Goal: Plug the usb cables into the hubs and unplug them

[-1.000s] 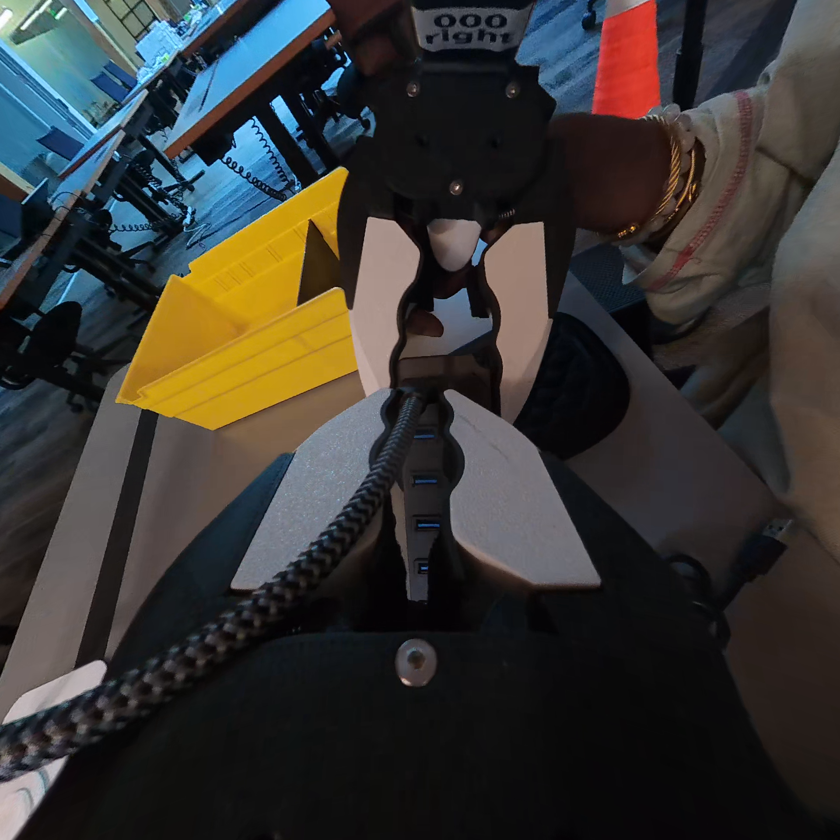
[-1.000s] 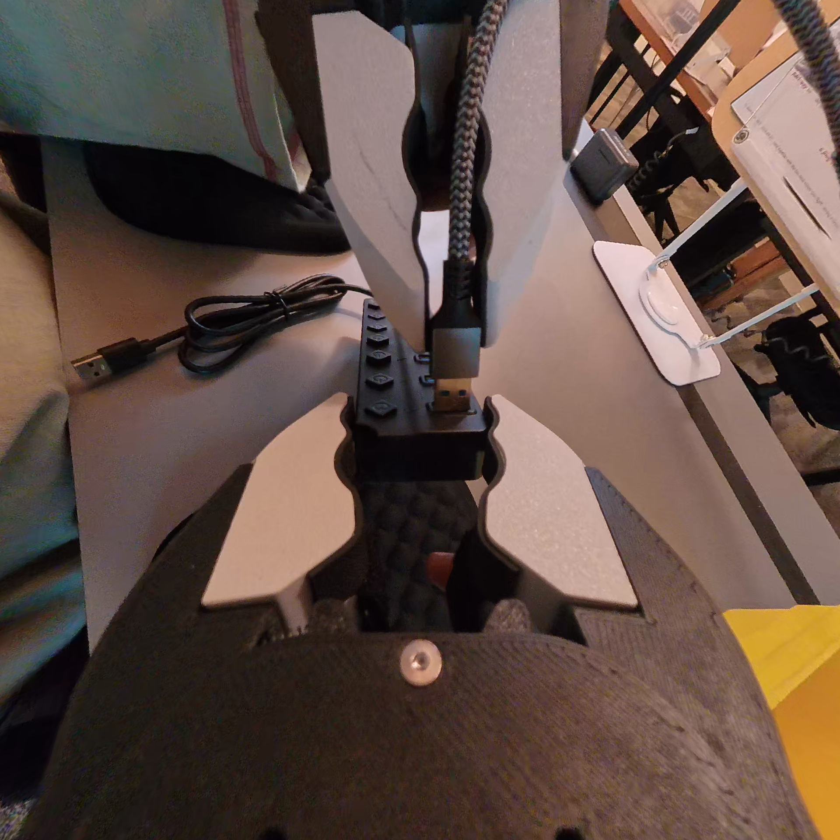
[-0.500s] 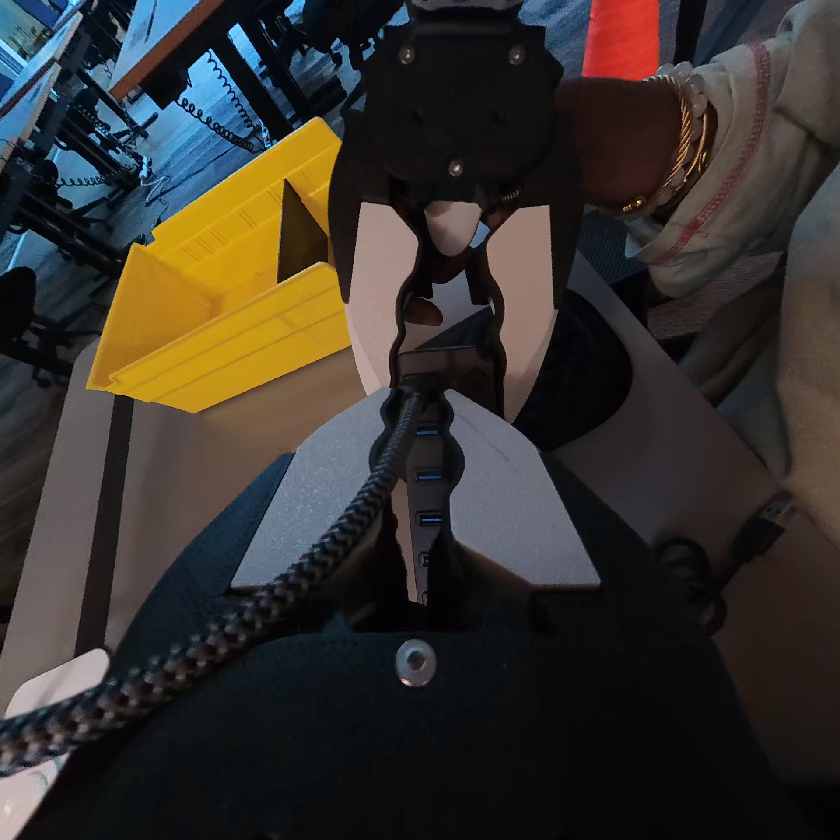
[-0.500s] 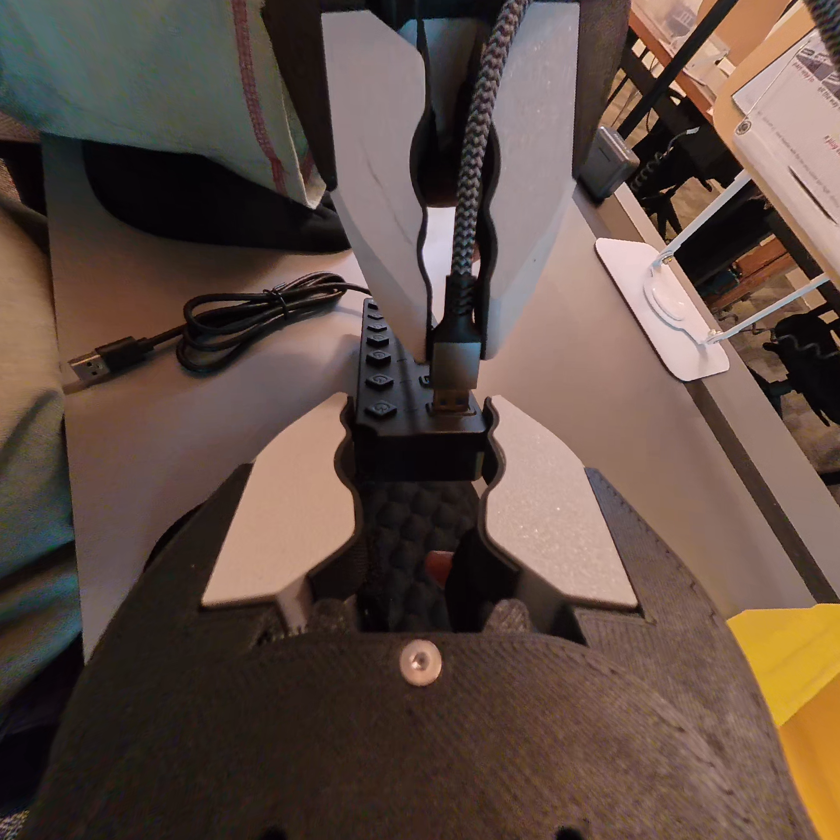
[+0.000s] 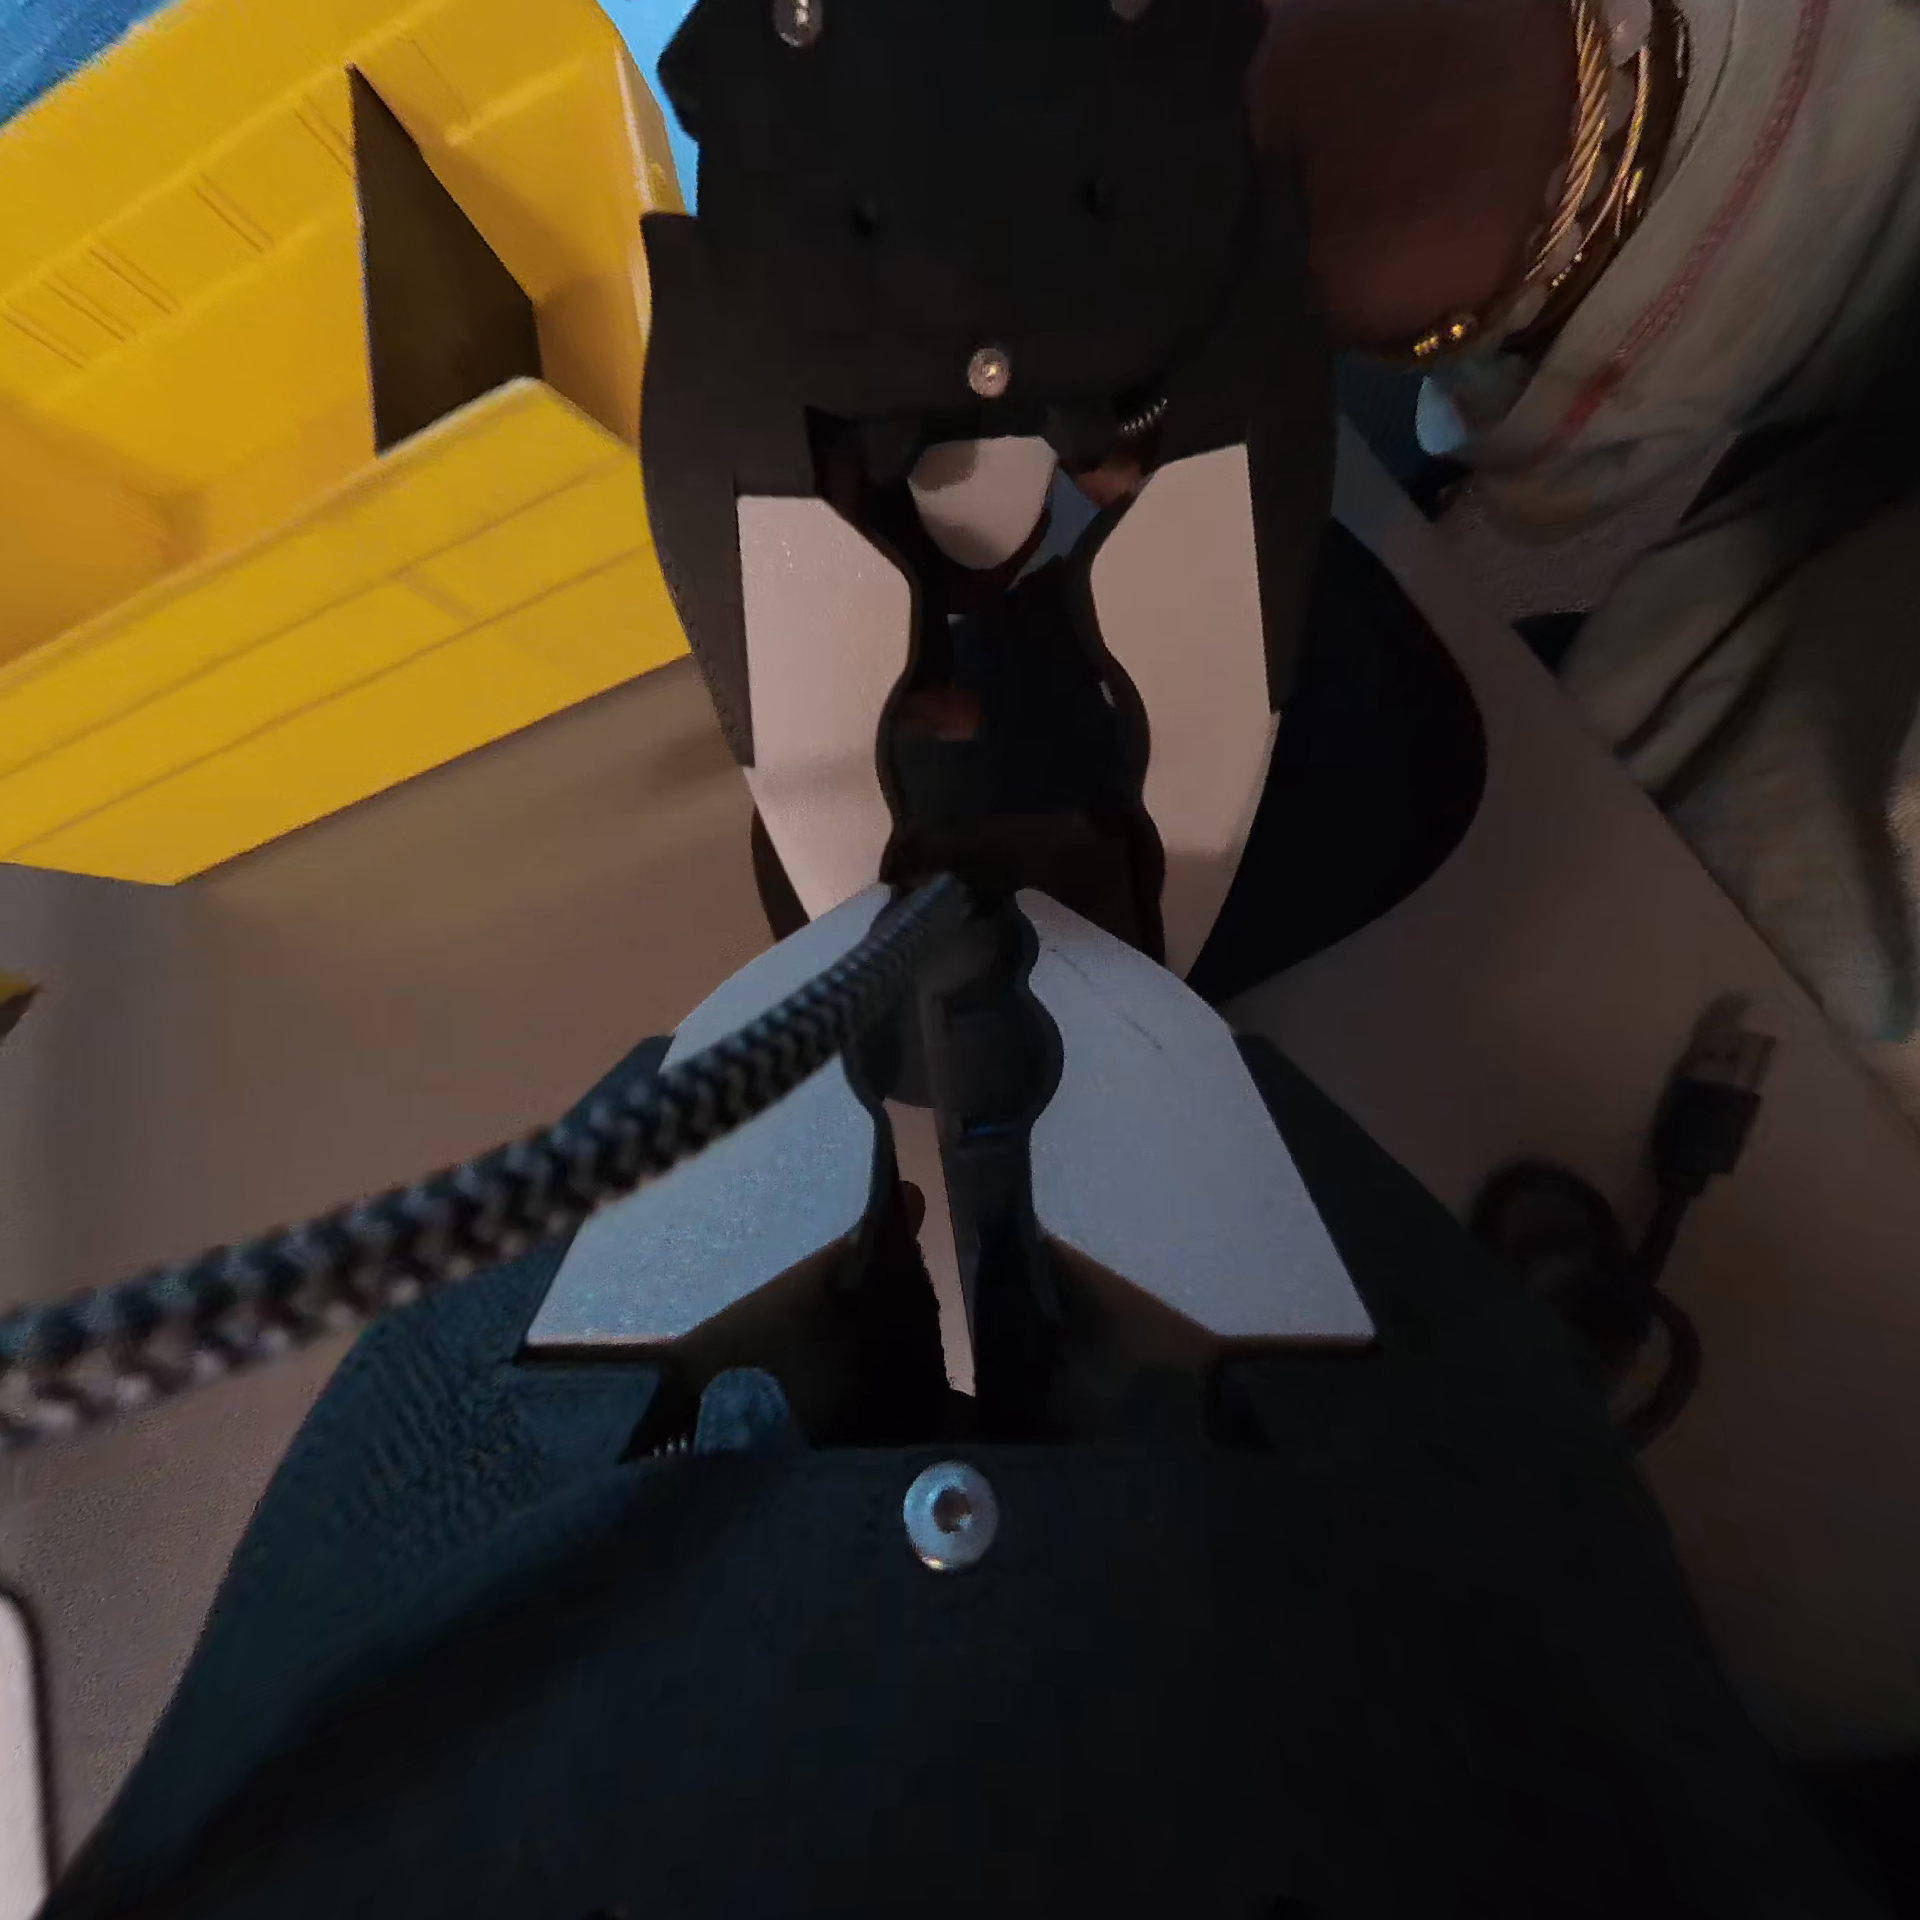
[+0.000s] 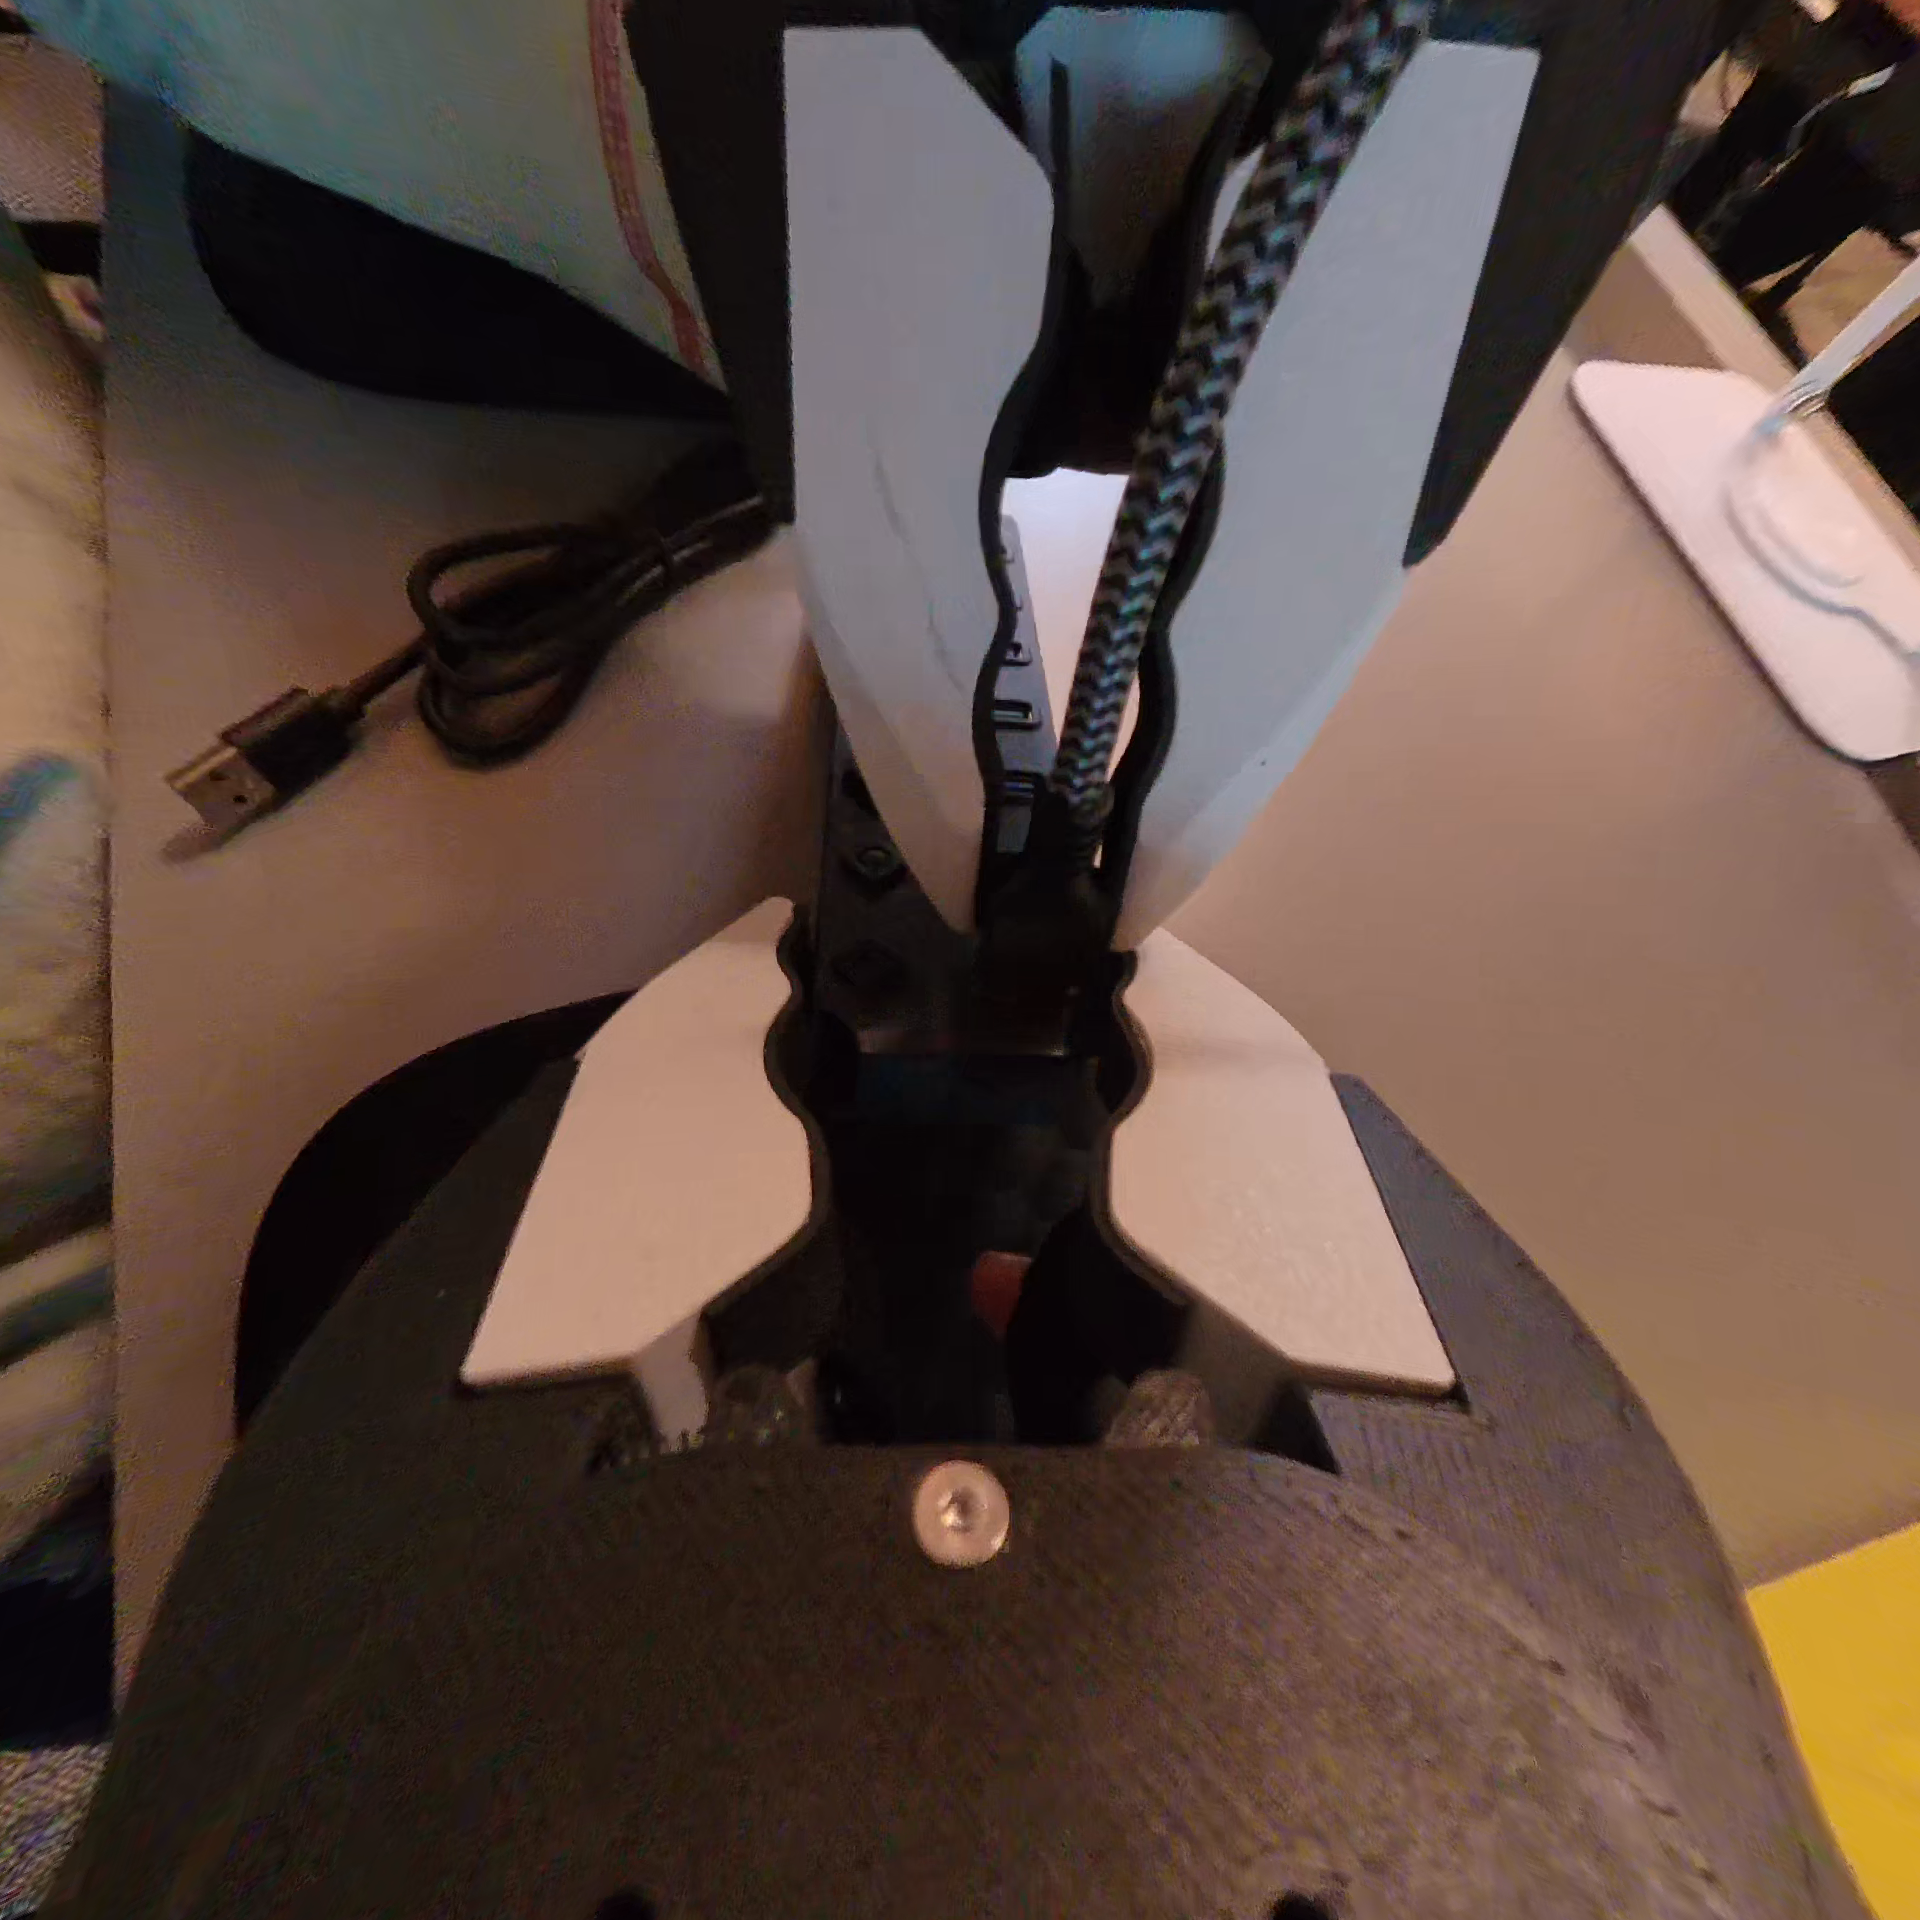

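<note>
Plugging in now: my left tongs (image 5: 961, 920) are clenched on the black plug (image 6: 1023, 914) of the braided cable (image 5: 582, 1143), and that plug sits right at the end port of the black hub (image 6: 935, 997). I can't tell from here whether it's fully home, the joint is dark and a bit blurred. My right tongs (image 6: 951, 961) are closed part-way, gripping the near end of the hub between both pads, holding it steady above the table (image 6: 1403, 831). The two pairs of tongs are nose to nose, tips touching or nearly so. Next, I reckon, a short straight push along the port to seat the plug, keeping it square so it doesn't jam, then a straight pull to take it out. A second, thin black cable (image 6: 499, 634) lies coiled on the table to my left, unplugged, well apart from the hub. A yellow bin (image 5: 312, 468) sits behind
</note>
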{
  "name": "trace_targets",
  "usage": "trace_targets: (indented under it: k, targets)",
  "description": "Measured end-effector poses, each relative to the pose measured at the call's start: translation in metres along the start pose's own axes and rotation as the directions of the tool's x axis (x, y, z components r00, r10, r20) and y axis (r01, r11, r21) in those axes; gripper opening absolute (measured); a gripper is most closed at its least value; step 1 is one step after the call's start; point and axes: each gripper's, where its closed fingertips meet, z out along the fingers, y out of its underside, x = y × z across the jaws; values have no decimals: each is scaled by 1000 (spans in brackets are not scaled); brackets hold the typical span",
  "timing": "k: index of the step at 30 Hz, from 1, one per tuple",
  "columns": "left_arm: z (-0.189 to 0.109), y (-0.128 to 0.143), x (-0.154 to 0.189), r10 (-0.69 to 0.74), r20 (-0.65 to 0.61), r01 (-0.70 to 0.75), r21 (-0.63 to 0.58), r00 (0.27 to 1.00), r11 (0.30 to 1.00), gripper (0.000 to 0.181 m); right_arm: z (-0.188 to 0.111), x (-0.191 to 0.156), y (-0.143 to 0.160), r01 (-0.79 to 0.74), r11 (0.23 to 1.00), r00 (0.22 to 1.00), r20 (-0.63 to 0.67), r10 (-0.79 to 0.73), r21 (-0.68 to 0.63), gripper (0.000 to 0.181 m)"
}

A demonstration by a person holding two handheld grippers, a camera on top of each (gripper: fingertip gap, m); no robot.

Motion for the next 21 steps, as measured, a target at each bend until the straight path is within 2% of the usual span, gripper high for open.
trace_targets:
  k: [3,6,8,10,11,13,15,16,19,21]
  targets:
    - [8,8,1,-25,6,25,11,1000,1000,17,7,-2,9,-30,1000,999,33,30,-5,53]
    - [20,19,2,-2,29,3,-39,1000,999,18,15,-4,21,-59,997,996,59,62,-54,54]
    - [19,18,-2,19,62,-18,-23,998,1000,19,12,-3,19,-105,994,991,78,106,-15,54]
    - [11,19,-5,28,95,-26,-20,995,999,30,10,0,24,-128,991,989,70,130,-34,54]
    - [3,15,-8,-6,132,2,27,991,1000,37,8,2,26,-130,991,989,62,132,-38,54]
    - [-21,5,-13,-110,203,82,141,973,987,51,6,2,27,-140,990,988,65,142,-33,54]
    - [-55,-2,-16,-179,322,99,248,930,964,58,4,4,26,-151,988,986,63,152,-27,58]
    - [-74,-7,-14,-197,388,76,305,901,949,58,3,6,24,-150,988,987,49,151,-19,68]
    - [-136,-22,9,-243,542,-33,450,804,893,58,-10,15,10,-120,992,992,-32,122,49,81]
    - [-172,-18,25,-297,604,-44,484,740,874,57,-23,22,3,-108,991,988,-104,116,78,88]
